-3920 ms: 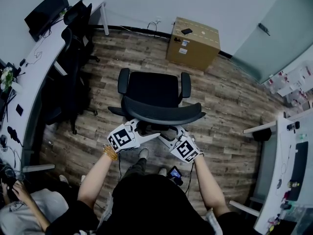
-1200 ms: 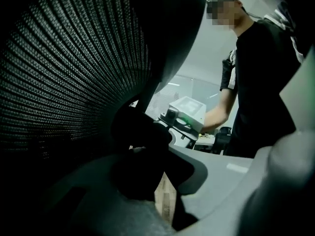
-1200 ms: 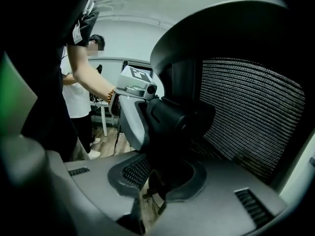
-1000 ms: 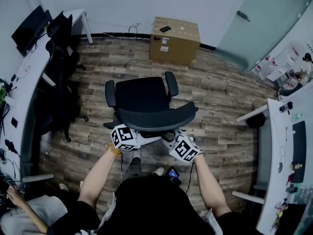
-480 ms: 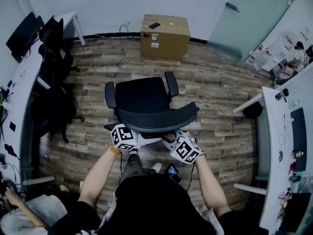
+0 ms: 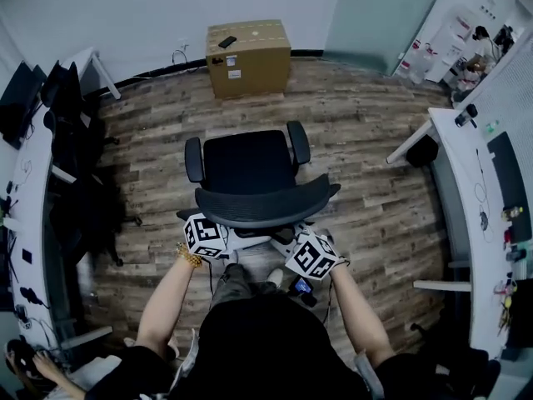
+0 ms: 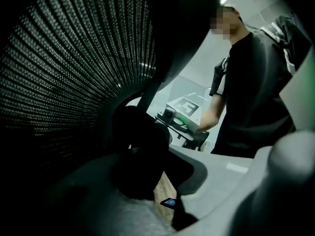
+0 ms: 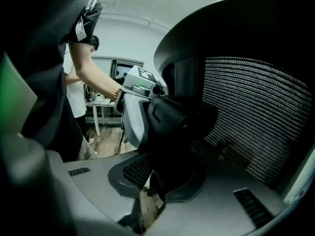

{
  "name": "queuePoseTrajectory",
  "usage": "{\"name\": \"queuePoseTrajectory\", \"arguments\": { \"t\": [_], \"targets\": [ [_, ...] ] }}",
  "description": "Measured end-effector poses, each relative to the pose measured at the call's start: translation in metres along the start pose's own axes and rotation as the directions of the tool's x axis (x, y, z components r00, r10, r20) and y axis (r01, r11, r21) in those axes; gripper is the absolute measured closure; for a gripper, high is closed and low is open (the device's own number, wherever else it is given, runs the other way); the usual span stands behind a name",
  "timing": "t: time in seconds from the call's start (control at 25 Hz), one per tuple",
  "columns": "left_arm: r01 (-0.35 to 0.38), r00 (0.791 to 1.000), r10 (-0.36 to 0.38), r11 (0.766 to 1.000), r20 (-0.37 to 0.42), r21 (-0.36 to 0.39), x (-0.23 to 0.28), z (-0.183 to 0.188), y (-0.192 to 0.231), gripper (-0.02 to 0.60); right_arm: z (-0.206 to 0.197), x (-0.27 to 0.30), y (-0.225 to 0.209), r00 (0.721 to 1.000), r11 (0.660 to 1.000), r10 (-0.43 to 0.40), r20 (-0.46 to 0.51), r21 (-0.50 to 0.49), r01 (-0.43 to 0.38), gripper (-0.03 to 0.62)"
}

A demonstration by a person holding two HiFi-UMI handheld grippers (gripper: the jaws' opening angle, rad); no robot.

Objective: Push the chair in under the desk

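The left gripper point(image 7: 152, 166) pinches a dark bar of the chair point(image 6: 250, 169) behind its back. The right gripper point(image 8: 162, 181) pinches there too, and its jaws have just tightened a little. The chair stands mid-floor, well apart from the left desk point(image 6: 25, 190) and the right desk point(image 6: 475, 165). I'd say it's mid-push; next it needs steering to a desk's edge. Which desk, I can't tell. The wheels are hidden under the seat.

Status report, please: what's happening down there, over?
Left tongs, right tongs clamped on chair back; right just tightened. Chair mid-floor, not under desk. Cardboard box ahead.
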State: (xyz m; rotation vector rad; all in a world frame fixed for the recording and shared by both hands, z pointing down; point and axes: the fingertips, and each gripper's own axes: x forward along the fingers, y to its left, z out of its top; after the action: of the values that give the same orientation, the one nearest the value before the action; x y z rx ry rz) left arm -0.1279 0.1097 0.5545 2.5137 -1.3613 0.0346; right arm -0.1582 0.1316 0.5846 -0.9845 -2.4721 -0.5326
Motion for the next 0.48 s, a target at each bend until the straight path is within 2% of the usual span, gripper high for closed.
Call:
{"name": "queuePoseTrajectory", "arguments": {
  "t": [0.24, 0.48],
  "targets": [
    [0.128, 0.991, -0.128, 0.992, -0.032, 0.011, 0.0016, -0.0022, -0.0055, 0.531, -0.002, -0.0033, 0.0014, 0.995, 0.993, -0.098, -0.03, 0.057, 0.1, 0.531],
    [0.285, 0.957, -0.282, 0.958, -0.072, 0.03, 0.0012, -0.0019, -0.009, 0.531, -0.0043, -0.0036, 0.0007, 0.975, 0.967, -0.207, -0.081, 0.132, 0.216, 0.534]
  ]
}}
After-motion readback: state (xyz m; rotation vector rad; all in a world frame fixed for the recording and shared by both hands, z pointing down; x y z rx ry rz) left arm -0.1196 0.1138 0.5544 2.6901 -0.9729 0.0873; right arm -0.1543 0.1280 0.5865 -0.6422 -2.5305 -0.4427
